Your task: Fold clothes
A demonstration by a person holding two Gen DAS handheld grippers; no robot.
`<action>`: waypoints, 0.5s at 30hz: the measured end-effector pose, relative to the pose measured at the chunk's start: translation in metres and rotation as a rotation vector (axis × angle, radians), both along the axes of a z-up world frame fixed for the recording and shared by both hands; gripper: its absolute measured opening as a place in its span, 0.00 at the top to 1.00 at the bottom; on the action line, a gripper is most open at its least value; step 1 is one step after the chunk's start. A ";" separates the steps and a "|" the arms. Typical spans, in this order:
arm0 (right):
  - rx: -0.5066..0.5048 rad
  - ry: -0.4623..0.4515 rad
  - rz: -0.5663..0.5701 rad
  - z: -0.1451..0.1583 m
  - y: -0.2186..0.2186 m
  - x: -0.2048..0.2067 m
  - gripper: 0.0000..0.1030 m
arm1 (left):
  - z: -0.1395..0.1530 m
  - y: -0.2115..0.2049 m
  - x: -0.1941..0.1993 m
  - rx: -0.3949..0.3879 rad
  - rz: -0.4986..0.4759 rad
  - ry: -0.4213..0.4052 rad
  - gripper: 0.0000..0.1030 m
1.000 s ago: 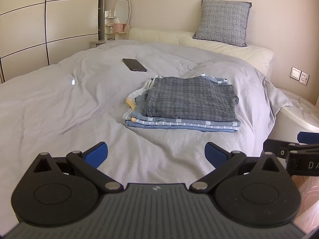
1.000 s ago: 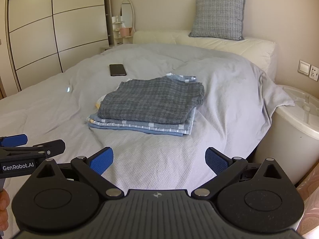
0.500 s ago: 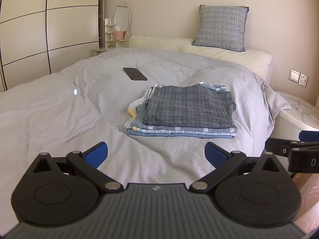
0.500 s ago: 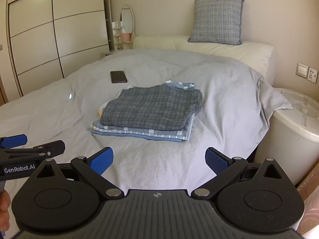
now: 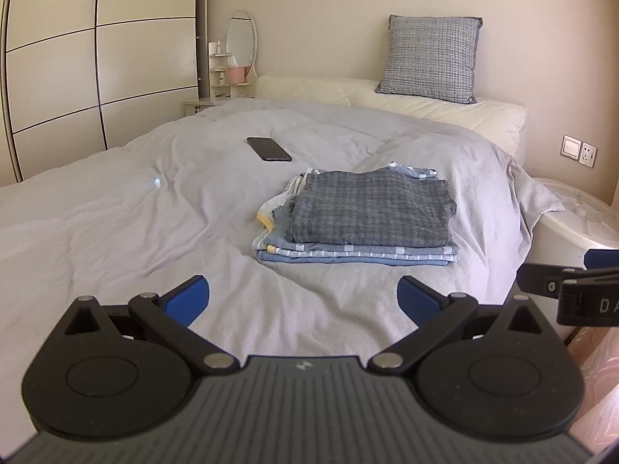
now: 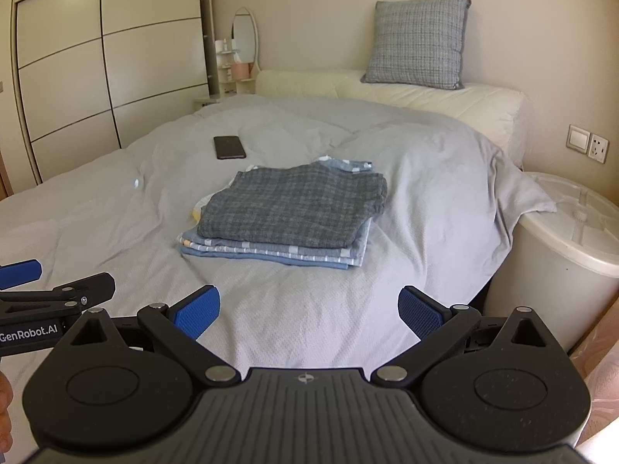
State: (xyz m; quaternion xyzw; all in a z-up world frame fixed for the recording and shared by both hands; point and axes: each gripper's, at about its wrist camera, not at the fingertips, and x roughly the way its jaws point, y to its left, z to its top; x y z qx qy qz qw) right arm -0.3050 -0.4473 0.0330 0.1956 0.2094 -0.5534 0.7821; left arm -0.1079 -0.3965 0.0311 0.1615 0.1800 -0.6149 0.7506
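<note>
A stack of folded clothes (image 5: pixel 363 216) (image 6: pixel 286 220) lies on the grey bedspread, a grey checked garment on top of blue striped ones. My left gripper (image 5: pixel 303 299) is open, held near the bed's front edge, well short of the stack, with nothing between its blue pads. My right gripper (image 6: pixel 309 311) is open too, empty, likewise back from the stack. Each gripper shows at the side of the other's view: the right one (image 5: pixel 568 286) at the right edge, the left one (image 6: pixel 50 294) at the left edge.
A black phone (image 5: pixel 269 149) (image 6: pixel 229 147) lies on the bed beyond the stack. A checked pillow (image 5: pixel 429 58) leans against the wall on a cream headboard. A white round bin (image 6: pixel 572 239) stands right of the bed. Wardrobe doors (image 5: pixel 96 58) line the left.
Both grippers have drawn back and tilted up slightly; the stack sits lower and farther in both views. The stack and phone have not moved. Both grippers stay open.
</note>
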 end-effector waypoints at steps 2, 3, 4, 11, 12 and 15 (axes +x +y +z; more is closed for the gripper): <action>0.001 0.006 0.002 0.000 0.003 0.000 0.02 | -0.001 0.002 0.000 0.003 0.001 0.004 0.01; 0.000 0.010 0.004 0.001 0.004 0.000 0.02 | -0.001 0.003 0.001 0.005 0.003 0.006 0.01; -0.003 0.013 0.005 0.001 0.006 0.000 0.02 | -0.002 0.004 0.001 0.007 0.005 0.006 0.01; -0.011 0.020 -0.002 0.004 0.015 -0.002 0.00 | -0.008 0.012 -0.004 0.026 -0.001 -0.001 0.01; -0.009 0.019 -0.002 0.005 0.016 -0.002 0.00 | -0.009 0.013 -0.005 0.028 -0.001 0.000 0.01; -0.012 0.020 0.003 0.006 0.019 -0.002 0.00 | -0.011 0.016 -0.005 0.028 -0.003 0.012 0.01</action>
